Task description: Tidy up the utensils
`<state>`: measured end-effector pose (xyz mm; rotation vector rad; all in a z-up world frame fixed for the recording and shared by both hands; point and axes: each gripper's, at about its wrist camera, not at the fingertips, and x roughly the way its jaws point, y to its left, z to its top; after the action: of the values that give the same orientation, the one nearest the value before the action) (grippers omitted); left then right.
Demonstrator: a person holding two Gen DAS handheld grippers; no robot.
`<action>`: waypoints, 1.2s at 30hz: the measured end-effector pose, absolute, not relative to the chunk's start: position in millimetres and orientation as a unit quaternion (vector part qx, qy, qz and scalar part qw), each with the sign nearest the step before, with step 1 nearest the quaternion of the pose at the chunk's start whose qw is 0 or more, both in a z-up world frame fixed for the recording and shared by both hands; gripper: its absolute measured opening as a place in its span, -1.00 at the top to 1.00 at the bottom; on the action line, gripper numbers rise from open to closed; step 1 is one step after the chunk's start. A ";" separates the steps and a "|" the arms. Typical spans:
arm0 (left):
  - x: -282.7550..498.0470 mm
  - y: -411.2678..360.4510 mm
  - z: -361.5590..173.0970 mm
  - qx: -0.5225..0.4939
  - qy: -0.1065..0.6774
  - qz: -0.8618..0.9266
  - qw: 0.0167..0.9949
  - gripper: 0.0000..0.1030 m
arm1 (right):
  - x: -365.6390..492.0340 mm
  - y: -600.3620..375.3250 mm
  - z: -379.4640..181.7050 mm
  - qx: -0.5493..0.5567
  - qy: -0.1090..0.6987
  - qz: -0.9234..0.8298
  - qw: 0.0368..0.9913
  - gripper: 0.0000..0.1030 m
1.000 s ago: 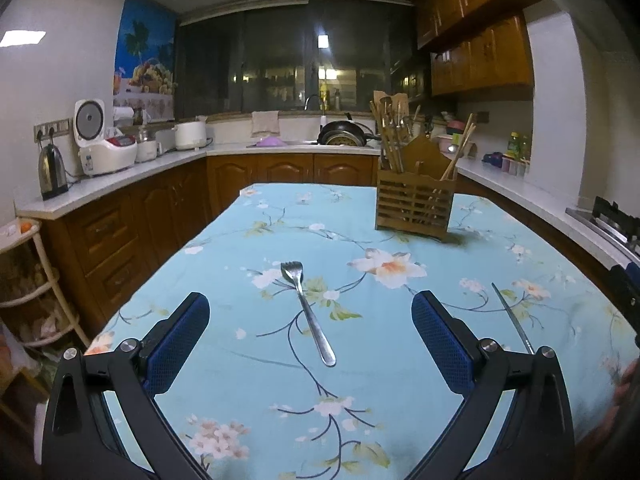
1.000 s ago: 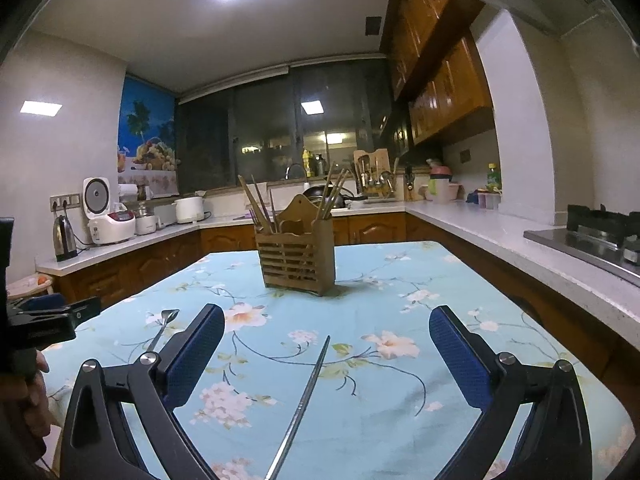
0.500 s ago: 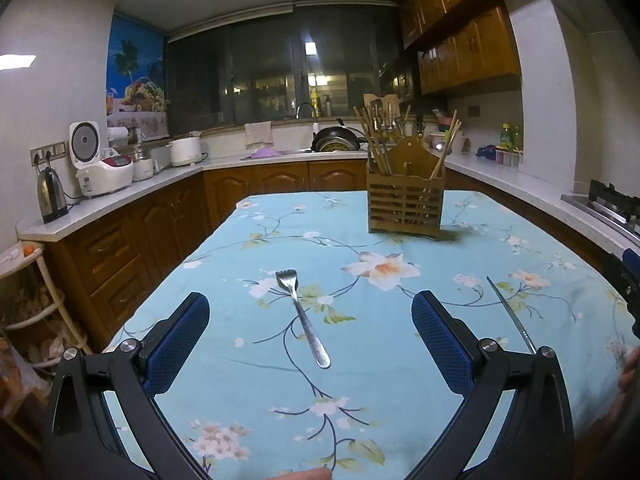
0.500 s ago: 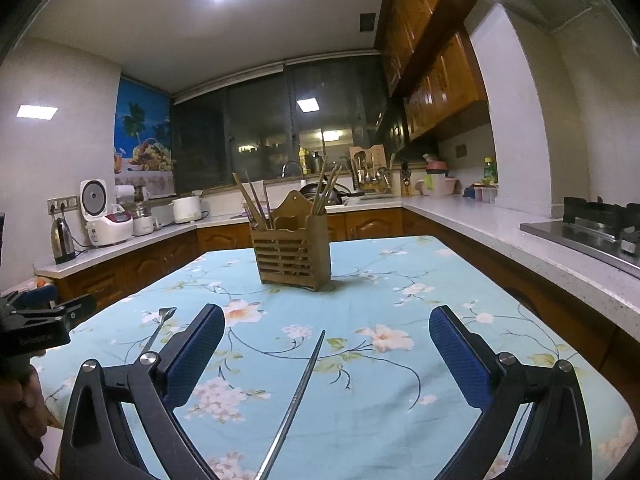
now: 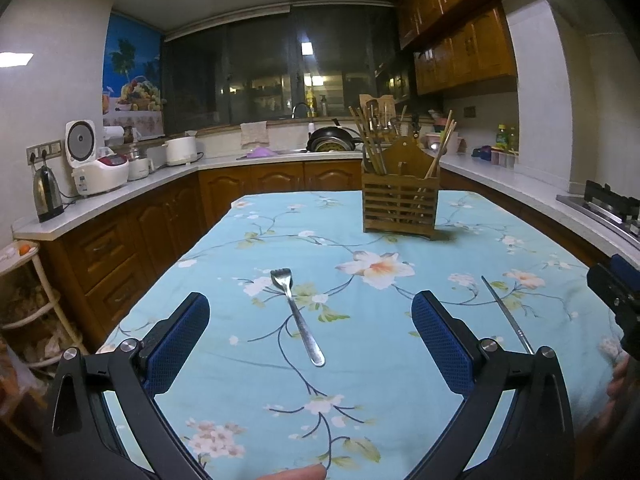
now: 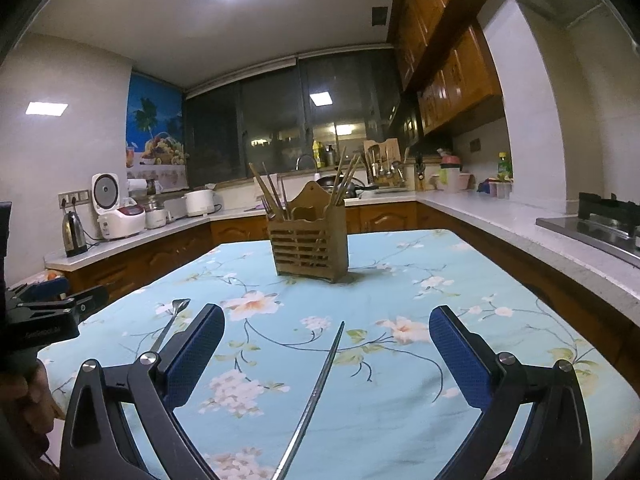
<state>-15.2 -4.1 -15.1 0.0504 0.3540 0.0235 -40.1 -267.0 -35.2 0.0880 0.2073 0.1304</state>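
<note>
A metal fork (image 5: 298,318) lies on the blue floral tablecloth (image 5: 360,360), tines pointing away, just ahead of my open left gripper (image 5: 310,322). A thin metal chopstick (image 6: 316,392) lies lengthwise between the fingers of my open right gripper (image 6: 326,336); it also shows in the left wrist view as a chopstick (image 5: 506,314) at the right. A slatted wooden utensil holder (image 5: 400,204) with several chopsticks in it stands at the far side of the table, seen too as the holder (image 6: 308,242) in the right wrist view. The fork (image 6: 172,320) shows there at the left.
Wooden cabinets and white counters ring the table. A kettle (image 5: 47,190) and rice cooker (image 5: 94,160) stand on the left counter, a stove (image 5: 608,208) on the right. A wire rack (image 5: 28,304) stands beside the table's left edge. A hand (image 6: 28,396) holds the left gripper.
Both cameras have tilted slightly, so the holder sits lower and nearer the centre. Fork and chopstick lie where they were; both grippers stay open.
</note>
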 end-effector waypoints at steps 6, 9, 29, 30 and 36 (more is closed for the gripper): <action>-18.2 -9.2 -15.0 0.029 0.173 0.004 0.985 -1.00 | -40.0 -266.4 -35.1 0.046 0.104 0.068 0.991 -1.00; -19.0 -10.6 -14.2 0.031 0.172 0.002 0.985 -1.00 | -39.6 -263.8 -34.9 0.044 0.105 0.071 0.991 -1.00; -20.6 -10.3 -14.0 0.026 0.173 0.001 0.985 -1.00 | -38.7 -261.3 -34.1 0.044 0.106 0.076 0.990 -1.00; -21.0 -10.7 -13.7 0.025 0.173 0.001 0.985 -1.00 | -38.9 -261.0 -33.9 0.044 0.106 0.076 0.991 -1.00; -21.0 -10.0 -13.0 0.026 0.172 0.000 0.985 -1.00 | -39.3 -259.6 -33.6 0.046 0.104 0.077 0.991 -1.00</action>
<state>-21.0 -10.0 -13.0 0.0515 0.3466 0.0008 -39.3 -259.6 -33.6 0.0927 0.2080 0.1535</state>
